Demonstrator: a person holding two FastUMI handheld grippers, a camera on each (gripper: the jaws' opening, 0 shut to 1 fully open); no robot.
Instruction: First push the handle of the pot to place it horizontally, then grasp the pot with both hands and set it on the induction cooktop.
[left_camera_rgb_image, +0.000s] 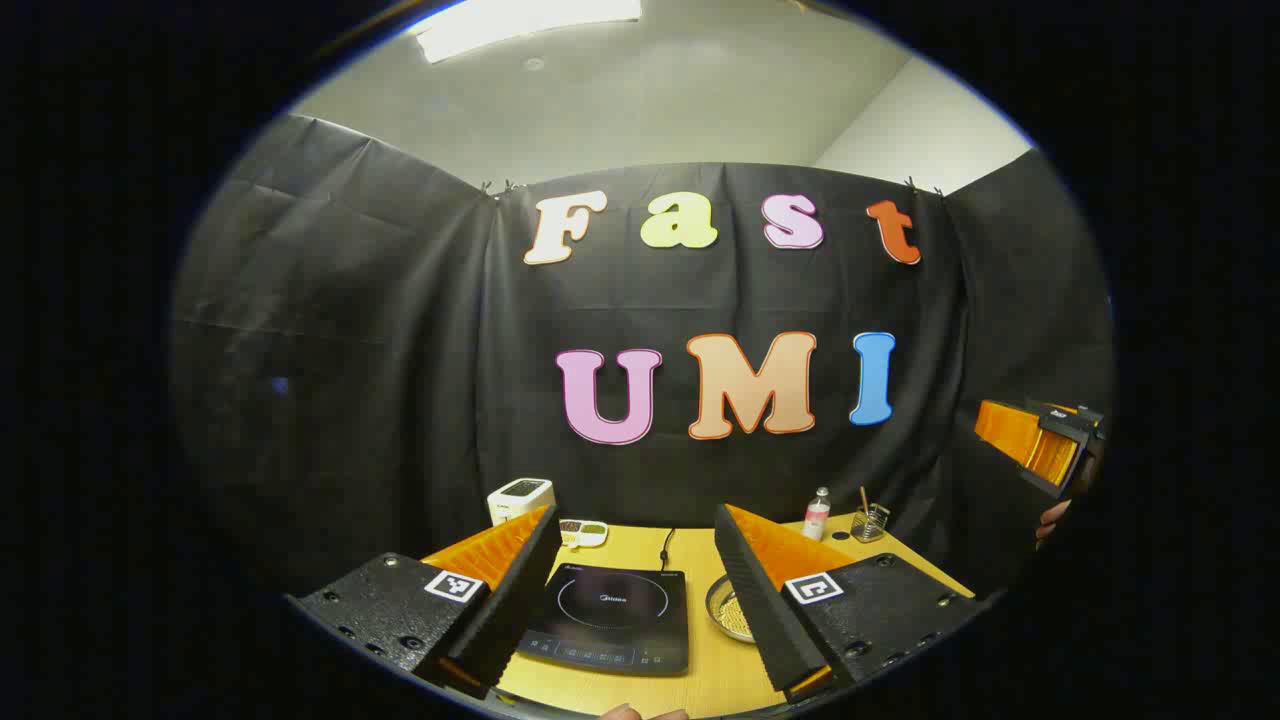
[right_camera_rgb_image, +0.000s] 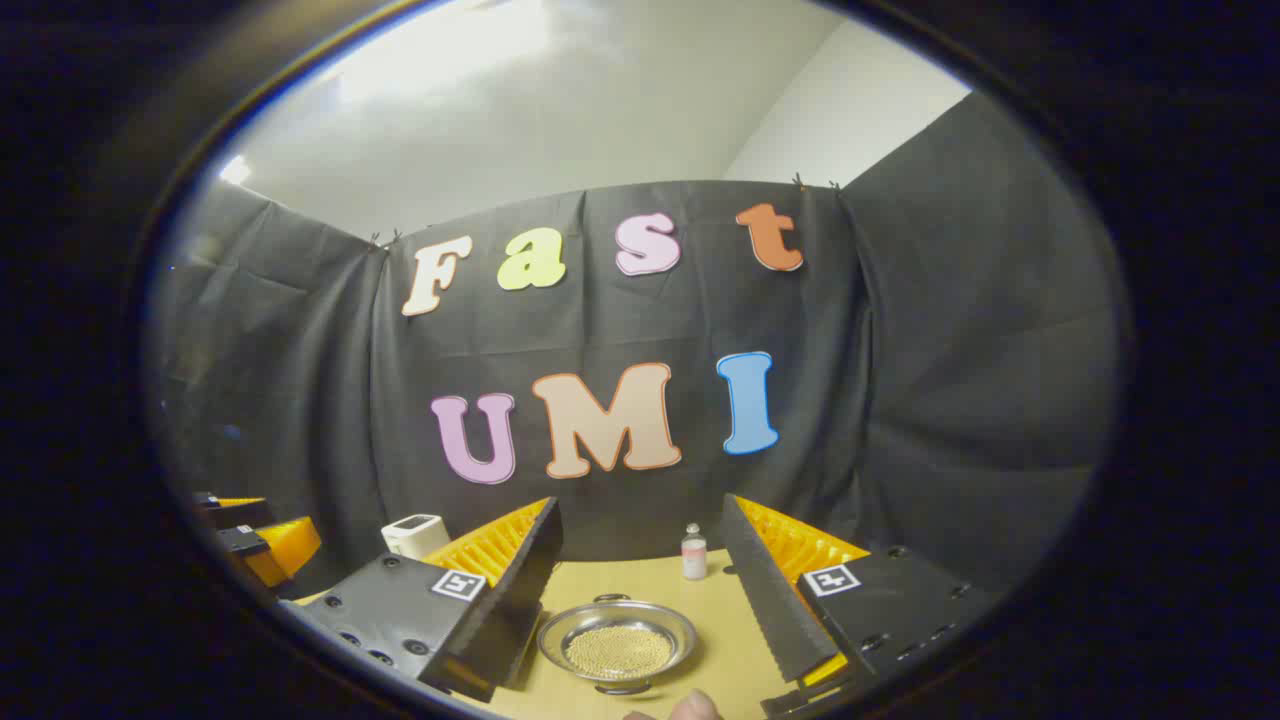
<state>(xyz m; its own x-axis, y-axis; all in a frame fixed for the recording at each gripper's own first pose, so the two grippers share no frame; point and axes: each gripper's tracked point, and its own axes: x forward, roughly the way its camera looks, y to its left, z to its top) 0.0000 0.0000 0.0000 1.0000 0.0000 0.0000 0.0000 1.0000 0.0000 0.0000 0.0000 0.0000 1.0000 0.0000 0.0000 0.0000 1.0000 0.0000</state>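
A black induction cooktop (left_camera_rgb_image: 610, 615) lies on the yellow table, framed between the fingers of my left gripper (left_camera_rgb_image: 635, 512), which is open and holds nothing above it. To its right a shallow metal pot (left_camera_rgb_image: 728, 612) is half hidden behind one finger. In the right gripper view the pot (right_camera_rgb_image: 617, 640) holds small pale grains, with one loop handle on its far side and one on its near side. My right gripper (right_camera_rgb_image: 640, 505) hangs open above and in front of it, touching nothing. The right gripper (left_camera_rgb_image: 1040, 445) is raised at the far right of the left gripper view.
At the back of the table (left_camera_rgb_image: 720, 670) stand a white appliance (left_camera_rgb_image: 520, 498), a small divided dish (left_camera_rgb_image: 583, 532), a little bottle (left_camera_rgb_image: 817, 513) and a wire cup (left_camera_rgb_image: 870, 522) with a stick. The cooktop's cable (left_camera_rgb_image: 665, 548) runs backward. A fingertip (right_camera_rgb_image: 690, 705) shows at the near edge.
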